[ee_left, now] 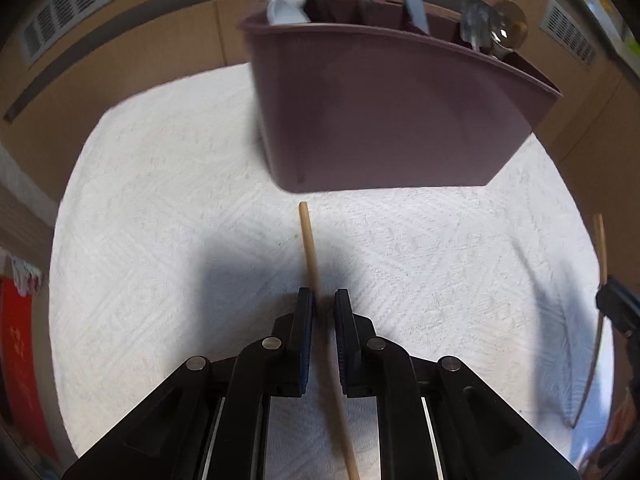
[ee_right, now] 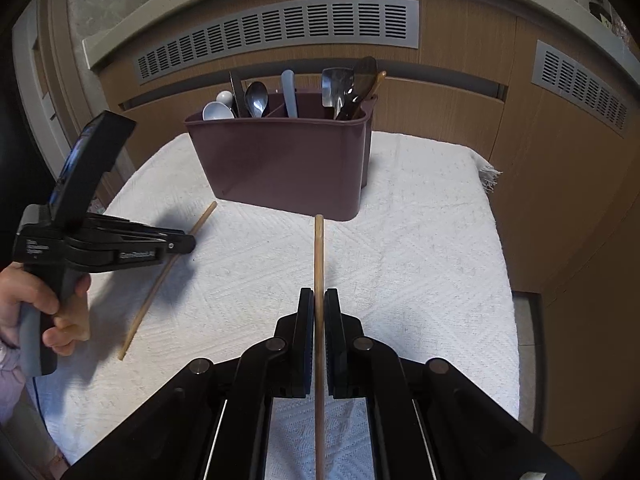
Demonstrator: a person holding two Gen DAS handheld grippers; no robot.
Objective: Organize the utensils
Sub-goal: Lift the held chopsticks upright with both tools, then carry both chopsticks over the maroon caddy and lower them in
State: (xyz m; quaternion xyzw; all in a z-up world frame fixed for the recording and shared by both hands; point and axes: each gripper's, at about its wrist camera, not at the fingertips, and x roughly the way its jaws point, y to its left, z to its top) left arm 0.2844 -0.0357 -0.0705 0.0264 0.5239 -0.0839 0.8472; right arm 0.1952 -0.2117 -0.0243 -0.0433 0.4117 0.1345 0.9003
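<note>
Each gripper, left [ee_left: 322, 300] and right [ee_right: 319, 300], clamps one wooden chopstick [ee_right: 319, 256]; open white cloth [ee_right: 420, 260] separates tips from caddy [ee_right: 280, 160] at upper centre.

chopsticks: 2 — first chopstick [ee_right: 319, 272], second chopstick [ee_right: 168, 276] | caddy [ee_right: 280, 168]: 1, with utensils standing in it: about 8, exact number unclear | white cloth [ee_right: 420, 240]: 1 | grippers: 2 — left gripper [ee_left: 324, 300], right gripper [ee_right: 319, 300] | wall vents: 2
</note>
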